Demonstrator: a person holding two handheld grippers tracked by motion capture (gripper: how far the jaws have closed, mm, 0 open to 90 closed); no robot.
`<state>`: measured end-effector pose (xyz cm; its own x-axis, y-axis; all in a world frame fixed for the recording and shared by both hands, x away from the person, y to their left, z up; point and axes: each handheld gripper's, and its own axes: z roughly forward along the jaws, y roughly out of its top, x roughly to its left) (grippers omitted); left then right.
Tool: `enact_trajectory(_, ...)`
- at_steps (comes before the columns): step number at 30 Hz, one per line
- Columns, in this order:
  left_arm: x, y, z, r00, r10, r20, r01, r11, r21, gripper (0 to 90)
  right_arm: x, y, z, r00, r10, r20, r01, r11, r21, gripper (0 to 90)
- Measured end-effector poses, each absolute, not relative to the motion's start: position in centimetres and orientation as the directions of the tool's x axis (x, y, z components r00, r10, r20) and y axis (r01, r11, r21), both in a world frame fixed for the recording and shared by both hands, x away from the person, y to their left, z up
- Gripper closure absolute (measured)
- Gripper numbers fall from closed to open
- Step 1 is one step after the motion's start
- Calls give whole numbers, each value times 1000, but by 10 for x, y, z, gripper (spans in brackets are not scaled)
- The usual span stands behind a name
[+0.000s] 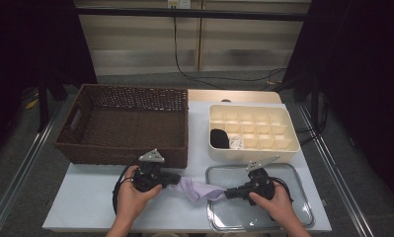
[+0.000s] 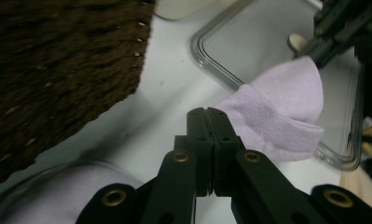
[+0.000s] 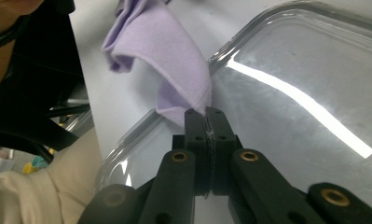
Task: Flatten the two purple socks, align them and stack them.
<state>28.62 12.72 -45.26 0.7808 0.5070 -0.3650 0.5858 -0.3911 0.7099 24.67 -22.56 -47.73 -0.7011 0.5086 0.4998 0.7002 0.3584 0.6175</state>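
Sock [image 1: 197,190] stretched between both grippers, above the table's front edge beside the clear tray [image 1: 303,207].
Left gripper [image 1: 176,178] and right gripper [image 1: 227,194] each pinch one end; keep both clenched and tension even while folding.

no readable text, labels or numbers

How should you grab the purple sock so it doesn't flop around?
By its two ends, coming in level from either side. The purple sock is soft and long, stretched across the table edge of the clear tray. The left gripper is shut on one end and the right gripper pinches the thin folded edge of the other. Gripping only the middle would probably let both ends droop.
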Motion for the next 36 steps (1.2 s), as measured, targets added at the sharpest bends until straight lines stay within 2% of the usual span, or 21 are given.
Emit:
enact_trajectory(6, 289, 142, -450, 730, 570, -377, 610, -295, 735, 891, 246, -227, -476, -682, 497, 535, 724, 363, 586, 898)
enact_trajectory(16, 292, 144, -456, 692, 617, -375, 646, -298, 703, 889, 246, -228, -477, -656, 451, 605, 755, 372, 540, 897)
enact_trajectory(20, 289, 142, -457, 692, 626, -359, 652, -330, 683, 885, 247, -231, -479, -635, 462, 620, 772, 356, 526, 895)
enact_trajectory(27, 282, 135, -458, 713, 630, -308, 638, -400, 659, 865, 246, -238, -472, -655, 523, 546, 747, 339, 572, 877)
enact_trajectory(33, 278, 131, -453, 725, 631, -278, 620, -422, 661, 803, 247, -246, -468, -656, 595, 465, 720, 305, 624, 763)
enact_trajectory(35, 278, 130, -450, 738, 627, -250, 597, -434, 674, 749, 246, -246, -464, -671, 637, 380, 680, 325, 657, 684)
enact_trajectory(36, 278, 128, -450, 742, 625, -244, 591, -435, 680, 735, 245, -246, -464, -672, 648, 359, 671, 328, 665, 681)
